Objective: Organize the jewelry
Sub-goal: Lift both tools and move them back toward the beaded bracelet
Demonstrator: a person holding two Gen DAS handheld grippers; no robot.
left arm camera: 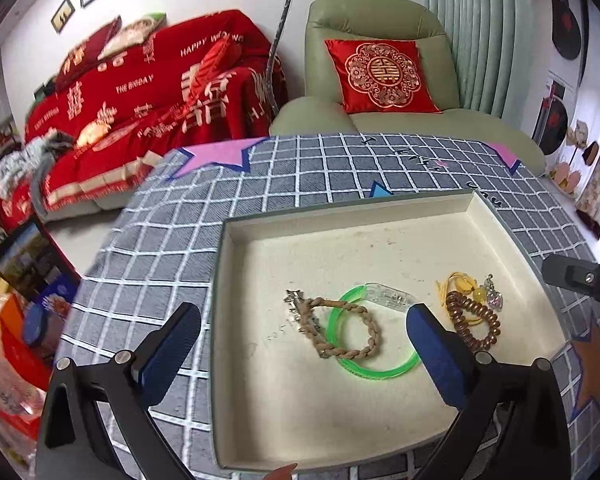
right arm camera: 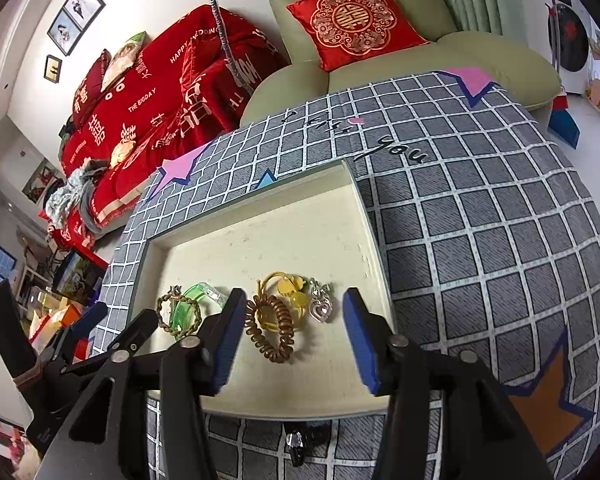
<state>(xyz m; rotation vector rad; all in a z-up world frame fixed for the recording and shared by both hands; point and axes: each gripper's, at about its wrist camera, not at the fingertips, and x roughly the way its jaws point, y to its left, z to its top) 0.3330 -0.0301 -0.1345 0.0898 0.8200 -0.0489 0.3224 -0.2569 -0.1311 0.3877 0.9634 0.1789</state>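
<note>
A shallow cream tray [left arm camera: 219,320] lies on the checked cloth. In it a braided rope bracelet [left arm camera: 342,334] overlaps a green bangle [left arm camera: 380,375], and a clear plastic piece [left arm camera: 390,297] sits beside them. To their right are a brown coil bracelet [left arm camera: 474,325], a yellow beaded cord [left arm camera: 460,283] and a silver heart pendant [left arm camera: 495,299]. My left gripper [left arm camera: 303,314] hangs wide open over the rope bracelet and bangle, touching nothing. My right gripper [right arm camera: 295,297] is open above the coil bracelet [right arm camera: 270,330] and yellow cord [right arm camera: 286,284], with the pendant [right arm camera: 321,307] between its pads but not gripped.
A small dark piece with a clear stone [right arm camera: 300,440] lies on the cloth [right arm camera: 480,220] in front of the tray. A green armchair with a red cushion [left arm camera: 380,76] and a red-covered sofa [left arm camera: 148,96] stand behind the table. Boxes and clutter [left arm camera: 16,320] sit on the floor at left.
</note>
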